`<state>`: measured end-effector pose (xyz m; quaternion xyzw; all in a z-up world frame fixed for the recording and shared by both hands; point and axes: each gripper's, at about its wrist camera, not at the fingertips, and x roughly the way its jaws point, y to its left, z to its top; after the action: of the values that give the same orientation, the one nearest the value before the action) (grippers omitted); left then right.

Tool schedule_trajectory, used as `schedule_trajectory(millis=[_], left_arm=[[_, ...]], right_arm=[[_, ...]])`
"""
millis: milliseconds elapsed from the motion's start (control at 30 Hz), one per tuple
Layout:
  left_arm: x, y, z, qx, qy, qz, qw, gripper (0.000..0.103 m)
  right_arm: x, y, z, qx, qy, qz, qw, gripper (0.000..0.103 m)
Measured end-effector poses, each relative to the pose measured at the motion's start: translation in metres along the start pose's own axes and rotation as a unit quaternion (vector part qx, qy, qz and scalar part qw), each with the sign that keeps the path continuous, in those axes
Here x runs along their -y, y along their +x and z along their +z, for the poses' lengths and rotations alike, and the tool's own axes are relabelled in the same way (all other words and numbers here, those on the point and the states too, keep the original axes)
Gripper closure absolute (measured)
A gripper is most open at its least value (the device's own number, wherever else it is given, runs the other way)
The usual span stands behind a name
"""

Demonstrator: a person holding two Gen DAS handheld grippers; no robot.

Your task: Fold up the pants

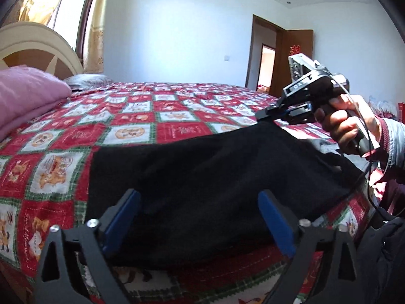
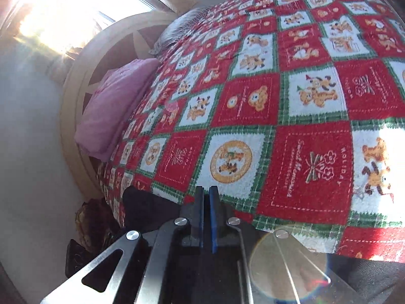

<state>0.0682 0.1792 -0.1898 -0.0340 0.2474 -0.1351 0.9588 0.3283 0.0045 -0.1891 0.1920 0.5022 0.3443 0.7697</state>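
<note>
Black pants point(image 1: 202, 164) lie spread along the near edge of a bed. My left gripper point(image 1: 200, 202) hovers low over their near part, open wide, its blue pads point(image 1: 129, 202) on either side of the cloth without pressing it. In the same view a hand point(image 1: 349, 124) holds my right gripper point(image 1: 263, 114) at the pants' right far corner, where the cloth rises to its tip. In the right wrist view that gripper point(image 2: 206, 193) is shut, pads together, with black cloth point(image 2: 144, 202) bunched at its left side.
A red, white and green patchwork quilt point(image 1: 152, 116) covers the bed. Folded pink bedding point(image 1: 27, 93) and a cream headboard point(image 1: 38, 40) stand at the left. A wooden door point(image 1: 291, 58) is open at the back right. Dark clothing point(image 1: 387, 253) fills the lower right corner.
</note>
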Motion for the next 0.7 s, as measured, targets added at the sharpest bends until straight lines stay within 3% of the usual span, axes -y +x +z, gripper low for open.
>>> schedule_trajectory(millis=[100,233,267,300,333,367,567,700], left_arm=[[-0.003,0.006,-0.005,-0.003,0.006,0.018,0.9998,0.005],[-0.001,0.002,-0.001,-0.010,0.006,0.023,0.9997,0.004],[-0.002,-0.001,0.001,-0.009,0.002,0.023,0.9997,0.004],[-0.002,-0.004,0.003,-0.005,-0.002,0.024,0.9997,0.004],[-0.001,-0.007,0.006,0.001,-0.004,0.024,0.9997,0.004],[0.001,-0.009,0.010,0.004,-0.002,0.022,0.9997,0.004],[0.037,-0.007,0.029,0.001,0.026,-0.023,0.9994,0.004],[0.074,0.003,0.039,-0.011,0.055,-0.066,0.9963,0.004]], right_arm=[[0.010,0.018,-0.004,-0.009,-0.016,-0.056,0.998,0.100],[0.024,0.018,-0.010,-0.009,-0.008,-0.034,0.999,0.098],[0.025,0.011,-0.011,-0.008,-0.004,-0.034,0.999,0.092],[0.026,0.000,-0.014,-0.003,-0.003,-0.040,0.999,0.073],[0.026,-0.010,-0.016,0.003,-0.006,-0.041,0.999,0.060],[0.026,-0.023,-0.020,0.010,-0.010,-0.040,0.999,0.050],[0.056,-0.136,-0.058,0.057,-0.021,-0.081,0.995,0.050],[0.105,-0.245,-0.102,0.119,0.023,-0.141,0.983,0.050]])
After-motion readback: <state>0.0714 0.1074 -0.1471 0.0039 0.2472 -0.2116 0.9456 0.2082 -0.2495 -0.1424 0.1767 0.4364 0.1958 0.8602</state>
